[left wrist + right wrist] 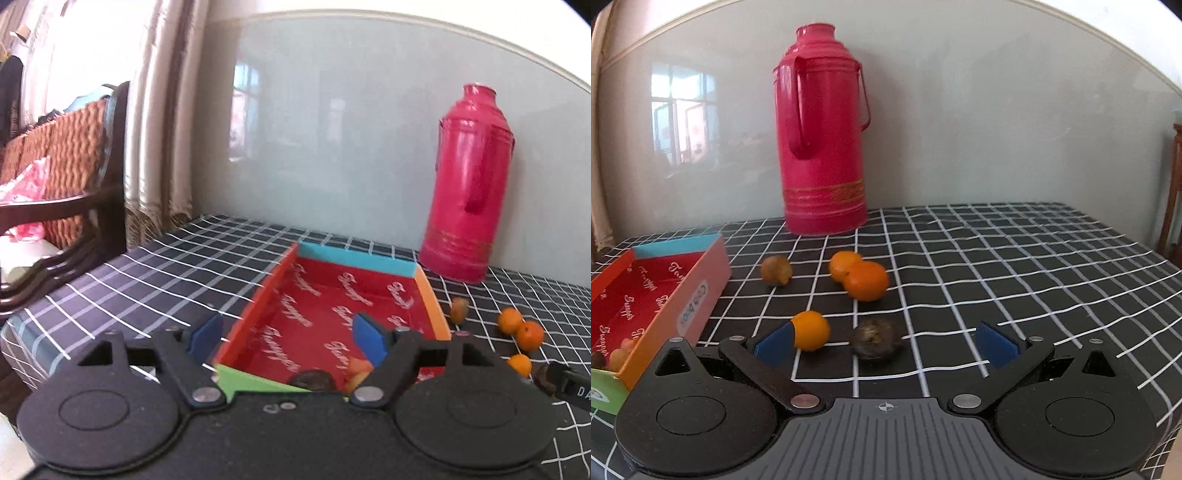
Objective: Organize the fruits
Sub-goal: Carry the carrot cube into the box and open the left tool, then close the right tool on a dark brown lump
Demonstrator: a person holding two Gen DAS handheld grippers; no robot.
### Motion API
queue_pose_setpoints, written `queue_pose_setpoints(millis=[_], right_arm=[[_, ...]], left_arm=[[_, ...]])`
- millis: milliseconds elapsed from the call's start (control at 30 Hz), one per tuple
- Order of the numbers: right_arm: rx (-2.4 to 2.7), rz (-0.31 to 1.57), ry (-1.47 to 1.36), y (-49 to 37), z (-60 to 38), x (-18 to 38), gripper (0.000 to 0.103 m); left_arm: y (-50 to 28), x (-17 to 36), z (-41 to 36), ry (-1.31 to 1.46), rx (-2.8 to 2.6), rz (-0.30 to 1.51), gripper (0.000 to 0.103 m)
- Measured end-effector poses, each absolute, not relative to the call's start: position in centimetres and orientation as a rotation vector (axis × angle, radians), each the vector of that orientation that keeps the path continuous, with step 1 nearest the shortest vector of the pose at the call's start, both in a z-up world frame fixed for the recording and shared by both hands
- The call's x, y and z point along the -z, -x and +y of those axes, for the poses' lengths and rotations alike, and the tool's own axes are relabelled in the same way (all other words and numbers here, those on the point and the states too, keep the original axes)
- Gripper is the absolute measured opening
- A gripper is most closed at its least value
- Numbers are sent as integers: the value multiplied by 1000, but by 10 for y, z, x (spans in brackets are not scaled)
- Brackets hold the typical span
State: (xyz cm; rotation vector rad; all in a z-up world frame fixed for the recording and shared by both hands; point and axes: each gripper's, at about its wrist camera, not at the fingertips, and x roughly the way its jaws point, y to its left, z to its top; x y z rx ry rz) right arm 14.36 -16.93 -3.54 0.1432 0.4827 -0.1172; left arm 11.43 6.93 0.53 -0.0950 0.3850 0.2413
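— Nearest the lens in the left wrist view, what is seen?

— Blue pads [207, 332] of the left gripper [288, 338] are seen spread wide, with nothing held between them. They are poised over the near end of the box [430, 299], whose red printed floor is framed by orange, teal and green walls.

— Why is it judged to be held there?

— A few fruits, one dark fruit in the box [312, 380] and some pale ones beside it, are already lying at the near end, so a drop-off position is suggested. The gripper is held level and pointed along the box towards the pink thermos [469, 184].

— And the right wrist view?

— Again the pads are met first, set wide apart with nothing gripped. The right gripper [886, 341] is held low over the checked tablecloth [1034, 258], tilted slightly down. A dark wrinkled fruit [875, 342] lies between the open fingers, untouched as far as can be told, and a small orange [810, 329] sits just beside the left pad.

— What else is left out?

— Two touching oranges [866, 280] and a brownish fruit [776, 270] are lying farther back, near the box's pink side. The dark fruit is judged the next pick; much sorting appears still undone.
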Motion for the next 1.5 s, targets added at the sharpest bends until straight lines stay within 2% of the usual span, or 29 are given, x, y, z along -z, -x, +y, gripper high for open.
queue_pose_setpoints(millis=[133,367,467,667,800,933,1000,1300,1500], right_arm=[[123,503,-147,-152,-169,40,103],[144,512,-148,-161,-171,45,101],[138,532,-143,-166,-170,48,79],[145,555,-151,-174,-171,52,77],[135,582,-160,-182,-172,55,56],[141,598,-170,-187,-174,58,50],[134,598,-154,-188,-171,59,43],[103,583,-125,-186,-161,60,41],[29,497,-195,-173,-162,44,41]], left_arm=[[-105,-11,85,111,-292,346,76],[-97,-16,115,183,-367,332,78],[-95,-16,123,196,-381,336,78],[-91,-15,134,191,-403,336,79],[-89,-15,141,200,-418,336,79],[-88,-14,147,203,-434,338,80],[-87,-14,150,205,-439,341,80],[-85,-14,155,226,-450,345,80],[-86,-12,161,259,-457,359,81]])
